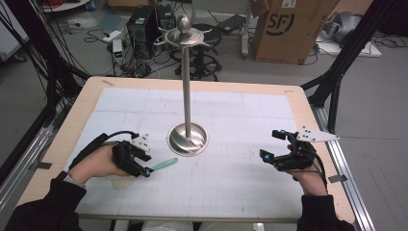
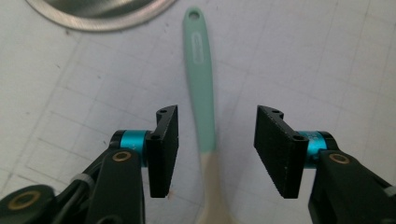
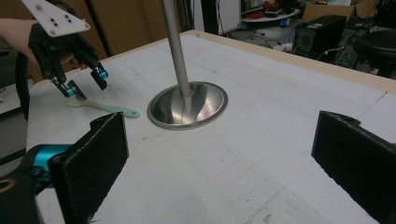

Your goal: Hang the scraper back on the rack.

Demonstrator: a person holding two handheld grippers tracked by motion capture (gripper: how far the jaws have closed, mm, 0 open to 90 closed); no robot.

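A spatula with a mint-green handle (image 1: 163, 164) and a cream head lies flat on the white mat, left of the stand's base. My left gripper (image 1: 144, 163) is low over it. In the left gripper view the handle (image 2: 201, 79) runs up between the two pads, with a gap on each side; the left gripper (image 2: 218, 114) is open and touches nothing. From the right gripper view, the left gripper (image 3: 88, 86) hovers over the spatula (image 3: 114, 109) near its cream end. My right gripper (image 1: 269, 144) rests at the right of the mat, its jaws (image 3: 223, 126) wide apart and empty.
A tall metal stand with a round dished base (image 1: 187, 139) and a hooked top (image 1: 184, 34) rises from the mat's middle. The wooden table edge (image 1: 77, 115) frames the mat. On the floor behind are a cardboard box (image 1: 288, 29) and computer towers (image 1: 144, 29).
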